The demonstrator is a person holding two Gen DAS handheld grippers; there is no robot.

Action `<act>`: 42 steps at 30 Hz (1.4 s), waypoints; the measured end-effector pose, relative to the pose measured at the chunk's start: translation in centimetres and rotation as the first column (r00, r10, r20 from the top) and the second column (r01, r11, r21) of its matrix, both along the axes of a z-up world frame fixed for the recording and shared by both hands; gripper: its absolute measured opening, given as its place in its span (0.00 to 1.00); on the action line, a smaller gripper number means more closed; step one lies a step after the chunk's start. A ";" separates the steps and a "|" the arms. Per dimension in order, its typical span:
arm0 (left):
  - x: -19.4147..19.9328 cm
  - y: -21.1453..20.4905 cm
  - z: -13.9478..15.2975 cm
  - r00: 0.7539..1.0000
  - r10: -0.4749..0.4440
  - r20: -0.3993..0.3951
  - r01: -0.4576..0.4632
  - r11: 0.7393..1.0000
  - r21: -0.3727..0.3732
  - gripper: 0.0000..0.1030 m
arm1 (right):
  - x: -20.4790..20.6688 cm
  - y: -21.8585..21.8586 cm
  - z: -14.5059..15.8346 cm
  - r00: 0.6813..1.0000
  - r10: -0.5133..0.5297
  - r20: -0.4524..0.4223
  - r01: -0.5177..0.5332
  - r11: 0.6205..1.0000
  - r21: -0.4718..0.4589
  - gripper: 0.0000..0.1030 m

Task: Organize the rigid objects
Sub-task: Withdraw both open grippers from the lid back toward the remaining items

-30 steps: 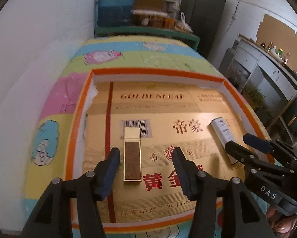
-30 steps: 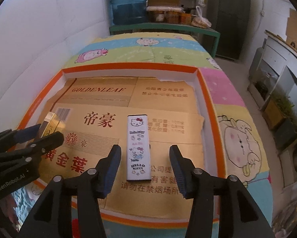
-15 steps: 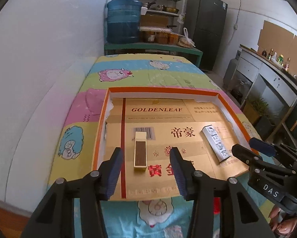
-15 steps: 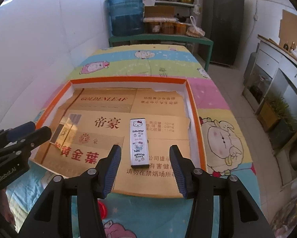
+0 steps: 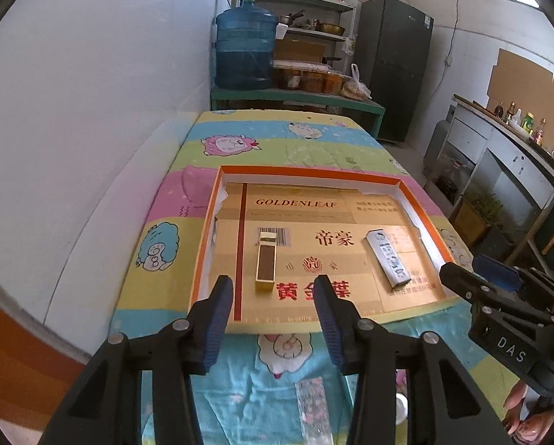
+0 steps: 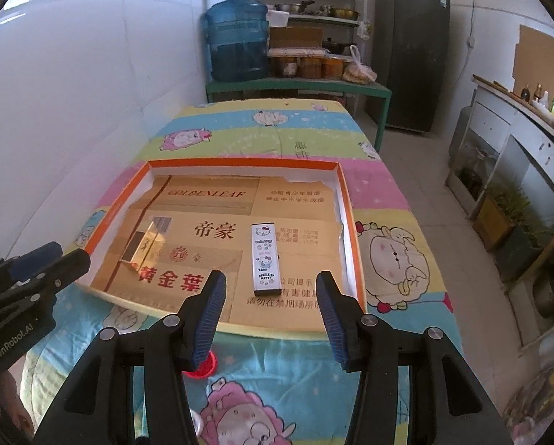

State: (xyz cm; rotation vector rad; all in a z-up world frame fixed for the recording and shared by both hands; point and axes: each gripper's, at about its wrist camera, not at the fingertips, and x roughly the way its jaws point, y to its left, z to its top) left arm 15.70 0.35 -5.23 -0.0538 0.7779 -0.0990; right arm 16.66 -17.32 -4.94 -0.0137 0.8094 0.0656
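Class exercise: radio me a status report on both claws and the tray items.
Left claw and right claw open, empty. Gold lighter and Hello Kitty lighter flat in tray. Nothing blocking.

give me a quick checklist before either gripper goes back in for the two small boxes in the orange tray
1. Left gripper open and empty: ok.
2. Right gripper open and empty: ok.
3. Gold box lying flat in the orange tray, in line ahead of the left gripper: ok.
4. Hello Kitty box lying flat, ahead of the right gripper: ok.
5. The two boxes apart, with room for fingers around each: ok.
6. Where the boxes should end up: cannot tell.
7. Small red round thing on the cloth below the right gripper, in the way or not: cannot tell.
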 end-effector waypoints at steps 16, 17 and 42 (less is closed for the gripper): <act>-4.7 0.0 2.2 0.999 -0.007 0.036 0.007 1.000 -0.005 0.44 | -5.2 0.6 2.0 1.000 0.007 0.027 -0.007 1.000 -0.007 0.51; -4.9 0.1 2.2 0.999 -0.009 0.036 0.009 1.000 -0.009 0.44 | -5.5 0.6 2.1 1.000 0.008 0.027 -0.008 1.000 -0.006 0.51; -8.5 2.1 1.5 1.000 0.011 0.004 -0.011 0.999 -0.046 0.44 | -11.2 1.1 1.7 1.000 0.020 0.012 -0.019 1.000 -0.023 0.51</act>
